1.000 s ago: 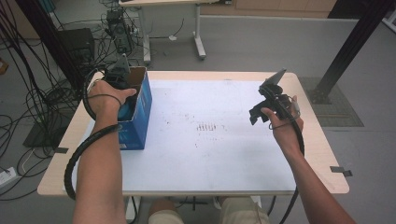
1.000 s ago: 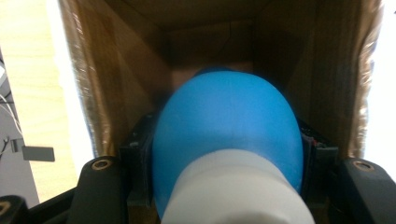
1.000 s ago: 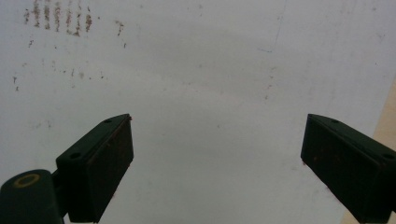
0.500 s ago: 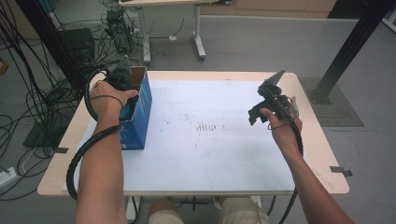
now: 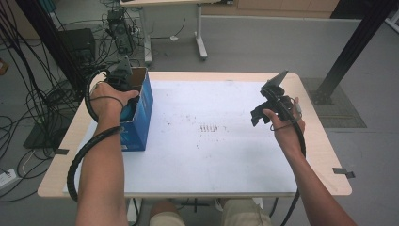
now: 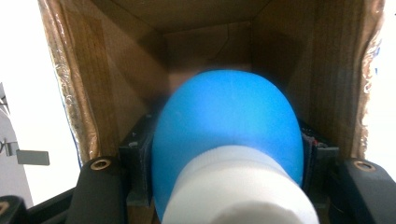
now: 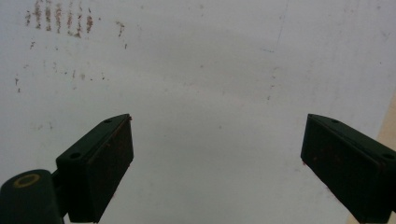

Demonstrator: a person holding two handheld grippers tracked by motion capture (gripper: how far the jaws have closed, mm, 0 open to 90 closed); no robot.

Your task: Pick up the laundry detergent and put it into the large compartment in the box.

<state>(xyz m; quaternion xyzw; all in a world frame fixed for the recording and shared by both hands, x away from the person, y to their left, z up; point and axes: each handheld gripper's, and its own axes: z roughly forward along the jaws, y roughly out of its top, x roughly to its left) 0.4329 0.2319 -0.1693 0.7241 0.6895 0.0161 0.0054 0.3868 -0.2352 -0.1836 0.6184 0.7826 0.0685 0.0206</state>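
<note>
Inside the open cardboard box (image 5: 141, 110) at the table's left edge, the left gripper (image 6: 224, 154) clamps a blue, white-capped bottle (image 6: 226, 121). Its rounded sides could slip free. The right gripper (image 7: 217, 158) hovers wide open, empty.

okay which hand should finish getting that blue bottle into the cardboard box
Left. The left gripper is clamped on the blue bottle inside the box. The right gripper hangs open over the bare table, apart from both.
</note>
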